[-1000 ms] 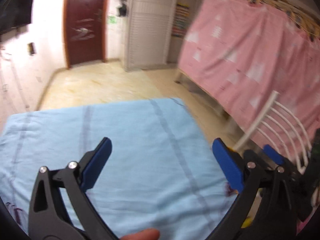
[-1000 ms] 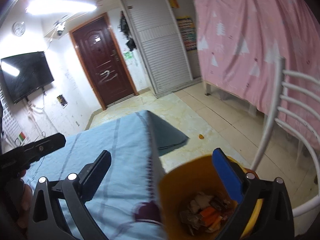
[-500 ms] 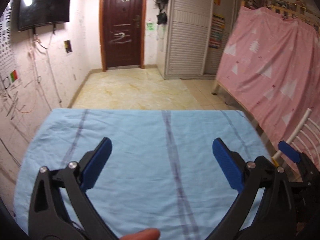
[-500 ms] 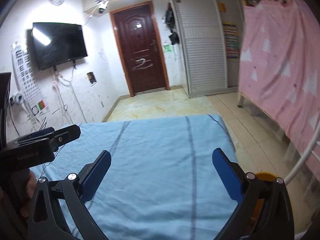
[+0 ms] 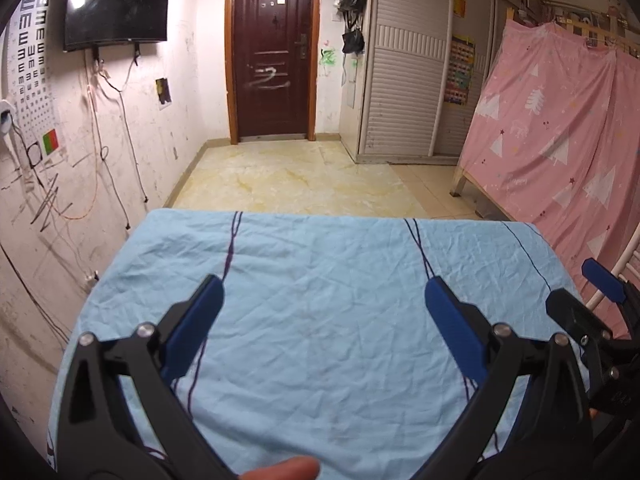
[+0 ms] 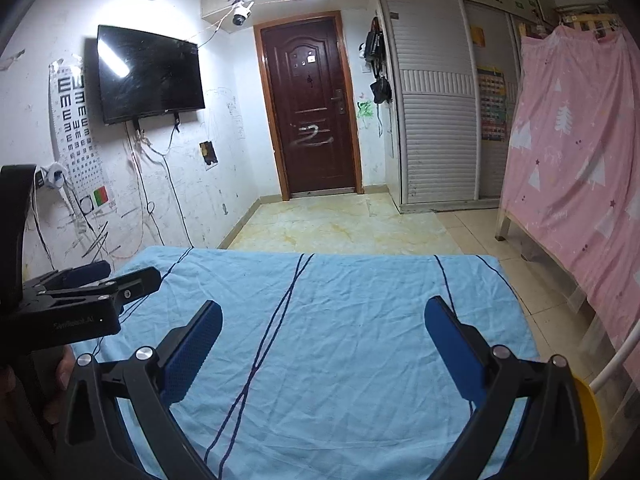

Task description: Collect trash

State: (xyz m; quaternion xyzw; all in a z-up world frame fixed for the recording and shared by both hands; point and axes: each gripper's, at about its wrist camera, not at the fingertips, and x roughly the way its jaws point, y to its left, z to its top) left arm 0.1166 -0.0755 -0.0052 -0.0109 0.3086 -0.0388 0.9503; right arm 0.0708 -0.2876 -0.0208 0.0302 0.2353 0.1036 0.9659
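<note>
My left gripper (image 5: 322, 300) is open and empty above the table's light blue cloth (image 5: 320, 280). My right gripper (image 6: 322, 330) is open and empty above the same cloth (image 6: 320, 320). The yellow bin's rim (image 6: 588, 416) shows at the lower right of the right wrist view, beside the table; its contents are hidden. No trash shows on the cloth. The right gripper shows at the right edge of the left wrist view (image 5: 600, 304). The left gripper shows at the left of the right wrist view (image 6: 96, 284).
A pink curtain (image 5: 560, 140) hangs along the right. A white chair back (image 6: 616, 360) stands by the table's right side. A dark door (image 6: 312, 112), a wall television (image 6: 148, 76) and a slatted wardrobe (image 6: 436, 120) stand beyond tiled floor (image 5: 296, 180).
Both grippers swung left from the bin and chair to face the table and door squarely. The bin's inside has left the right wrist view; only its rim remains.
</note>
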